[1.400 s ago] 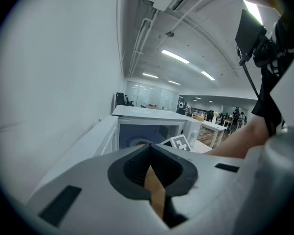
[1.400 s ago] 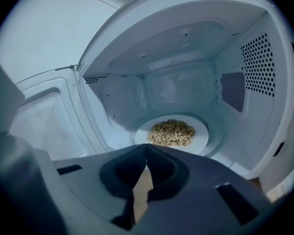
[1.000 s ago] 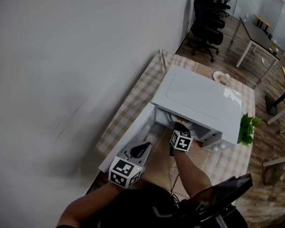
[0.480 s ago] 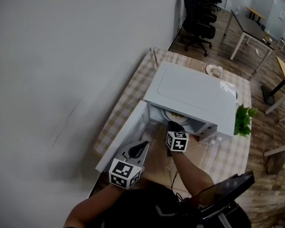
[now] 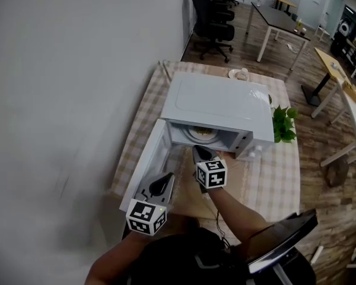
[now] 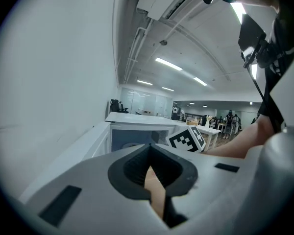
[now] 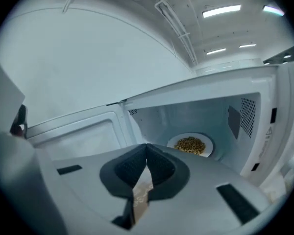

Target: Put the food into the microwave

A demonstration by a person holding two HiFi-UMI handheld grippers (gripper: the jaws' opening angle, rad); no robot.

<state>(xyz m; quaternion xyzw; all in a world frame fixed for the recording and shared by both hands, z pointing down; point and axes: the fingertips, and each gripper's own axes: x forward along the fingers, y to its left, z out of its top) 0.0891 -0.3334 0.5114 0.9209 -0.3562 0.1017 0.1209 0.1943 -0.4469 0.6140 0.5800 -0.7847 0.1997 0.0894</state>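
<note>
The white microwave [image 5: 216,105] stands on the checked table with its door [image 5: 147,166] swung open to the left. Inside, a white plate of brownish food [image 5: 202,133] rests on the cavity floor; the right gripper view shows the plate [image 7: 190,145] deep in the open cavity. My right gripper [image 5: 197,151] is shut and empty, just outside the opening, pointing at the plate [image 7: 147,149]. My left gripper [image 5: 165,179] is lower left by the door's outer edge, its jaws shut with nothing between them [image 6: 148,151]. It looks toward the microwave [image 6: 137,127].
A green plant [image 5: 283,123] stands right of the microwave. A small white object [image 5: 240,73] lies behind it on the table [image 5: 267,177]. The wall [image 5: 65,70] runs along the left. Office chairs [image 5: 213,16] and desks [image 5: 279,19] stand farther back.
My right gripper has drawn back out of the microwave's mouth and risen, still shut. The plate of food stays inside. The left gripper shifted a little by the door.
</note>
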